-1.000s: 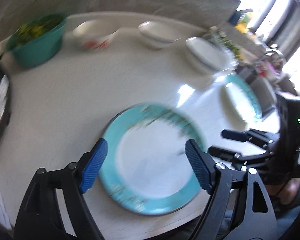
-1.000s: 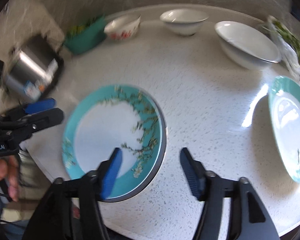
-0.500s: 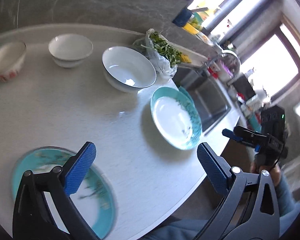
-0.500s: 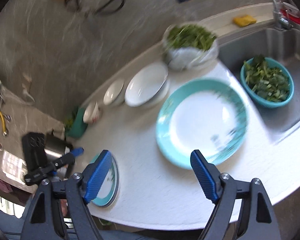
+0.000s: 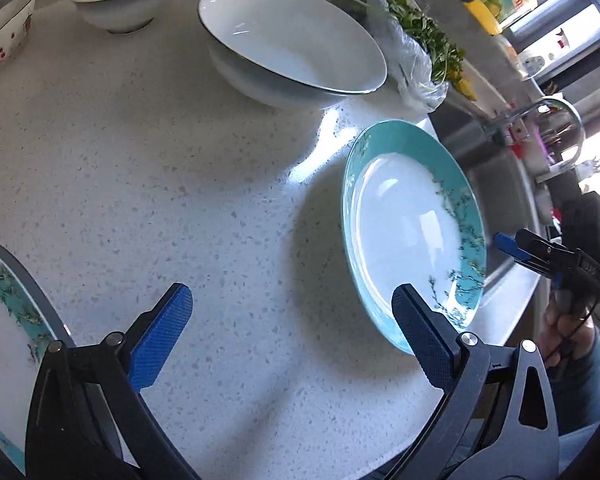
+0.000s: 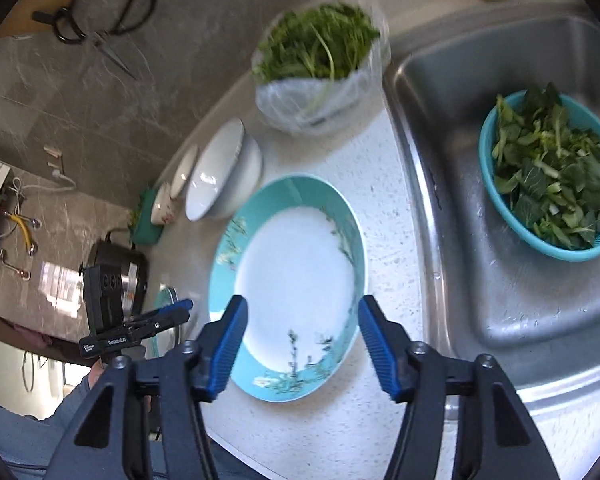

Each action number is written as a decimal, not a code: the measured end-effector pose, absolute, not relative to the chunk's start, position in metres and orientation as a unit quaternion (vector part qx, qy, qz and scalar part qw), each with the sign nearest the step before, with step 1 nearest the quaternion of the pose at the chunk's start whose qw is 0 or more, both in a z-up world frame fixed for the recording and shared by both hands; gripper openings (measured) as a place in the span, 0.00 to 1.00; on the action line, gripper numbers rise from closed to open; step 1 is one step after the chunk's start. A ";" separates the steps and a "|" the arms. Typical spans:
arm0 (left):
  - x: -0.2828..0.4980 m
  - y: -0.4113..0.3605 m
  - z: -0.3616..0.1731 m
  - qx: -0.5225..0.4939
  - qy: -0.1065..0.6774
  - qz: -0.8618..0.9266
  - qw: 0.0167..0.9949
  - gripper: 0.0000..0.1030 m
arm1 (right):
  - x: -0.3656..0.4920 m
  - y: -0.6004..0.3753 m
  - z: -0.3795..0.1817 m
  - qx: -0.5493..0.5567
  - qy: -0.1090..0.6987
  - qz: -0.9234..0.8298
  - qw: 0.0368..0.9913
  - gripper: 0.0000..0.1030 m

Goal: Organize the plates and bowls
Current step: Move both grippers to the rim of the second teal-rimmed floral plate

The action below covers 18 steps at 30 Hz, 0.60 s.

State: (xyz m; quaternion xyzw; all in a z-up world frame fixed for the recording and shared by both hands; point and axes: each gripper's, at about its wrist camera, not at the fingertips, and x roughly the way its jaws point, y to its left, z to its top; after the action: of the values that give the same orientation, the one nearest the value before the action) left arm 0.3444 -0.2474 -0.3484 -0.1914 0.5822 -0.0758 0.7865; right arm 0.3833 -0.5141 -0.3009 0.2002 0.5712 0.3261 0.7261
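Two teal-rimmed plates sit on the speckled white counter [image 5: 188, 184], well apart from each other. The right gripper [image 6: 298, 340] hovers with its blue pads spread wide, holding nothing, and the teal plate with the white centre [image 6: 296, 264] lies straight ahead of it, the near rim showing between the two fingers. Just beyond that plate, to the gripper's left, a large white bowl [image 6: 220, 176] stands, with smaller bowls [image 6: 172, 188] lined up past it. A bag of greens [image 6: 320, 76] is farther ahead, and a steel sink [image 6: 520, 280] with a teal colander of leaves [image 6: 552, 176] lies to its right. The left gripper [image 5: 296, 340] is also wide open and empty over bare counter. The same plate [image 5: 408, 232] is ahead and to its right, the second teal plate [image 5: 4, 328] close on its left, and the large white bowl [image 5: 292, 40] well ahead.
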 end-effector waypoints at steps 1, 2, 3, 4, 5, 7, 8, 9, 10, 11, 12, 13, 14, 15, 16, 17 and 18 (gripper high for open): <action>0.348 -0.253 -0.350 -0.179 0.583 -0.067 0.789 0.95 | 0.384 -0.513 -0.305 0.200 0.575 0.330 0.722 0.54; 0.352 -0.258 -0.352 -0.172 0.585 -0.062 0.790 0.94 | 0.386 -0.512 -0.309 0.201 0.578 0.334 0.717 0.54; 0.356 -0.258 -0.354 -0.172 0.585 -0.061 0.790 0.92 | 0.386 -0.514 -0.310 0.201 0.575 0.333 0.720 0.54; 0.361 -0.259 -0.355 -0.171 0.584 -0.059 0.791 0.91 | 0.387 -0.514 -0.312 0.203 0.577 0.332 0.718 0.53; 0.363 -0.260 -0.356 -0.168 0.583 -0.057 0.793 0.89 | 0.388 -0.516 -0.313 0.205 0.581 0.329 0.716 0.52; 0.368 -0.264 -0.356 -0.161 0.581 -0.056 0.796 0.89 | 0.391 -0.523 -0.314 0.217 0.577 0.321 0.719 0.52; 0.369 -0.259 -0.356 -0.160 0.581 -0.057 0.796 0.88 | 0.392 -0.525 -0.314 0.222 0.577 0.321 0.717 0.52; 0.374 -0.262 -0.356 -0.158 0.583 -0.059 0.795 0.84 | 0.393 -0.526 -0.315 0.220 0.579 0.321 0.716 0.52; 0.375 -0.262 -0.357 -0.151 0.585 -0.061 0.794 0.79 | 0.396 -0.524 -0.317 0.214 0.583 0.321 0.715 0.52; 0.378 -0.264 -0.358 -0.143 0.588 -0.059 0.794 0.71 | 0.397 -0.523 -0.319 0.208 0.586 0.322 0.713 0.52; 0.378 -0.265 -0.360 -0.140 0.590 -0.058 0.793 0.68 | 0.398 -0.520 -0.321 0.204 0.590 0.325 0.710 0.52; 0.381 -0.267 -0.361 -0.137 0.588 -0.060 0.795 0.68 | 0.398 -0.518 -0.324 0.203 0.593 0.327 0.707 0.52; 0.384 -0.269 -0.361 -0.135 0.589 -0.060 0.794 0.67 | 0.400 -0.515 -0.326 0.200 0.596 0.328 0.706 0.52; 0.383 -0.269 -0.360 -0.137 0.589 -0.061 0.794 0.65 | 0.401 -0.514 -0.329 0.198 0.597 0.328 0.705 0.51; 0.386 -0.270 -0.360 -0.137 0.589 -0.064 0.794 0.65 | 0.402 -0.512 -0.330 0.198 0.598 0.330 0.703 0.50; 0.387 -0.272 -0.360 -0.134 0.590 -0.066 0.794 0.64 | 0.403 -0.510 -0.332 0.196 0.600 0.331 0.702 0.49; 0.387 -0.273 -0.360 -0.132 0.590 -0.068 0.793 0.61 | 0.404 -0.510 -0.335 0.195 0.601 0.330 0.701 0.48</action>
State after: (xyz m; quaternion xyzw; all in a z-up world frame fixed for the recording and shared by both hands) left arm 0.3870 -0.2733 -0.3597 -0.1321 0.5903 -0.0676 0.7934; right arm 0.4038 -0.5097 -0.3345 0.1950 0.6014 0.3299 0.7010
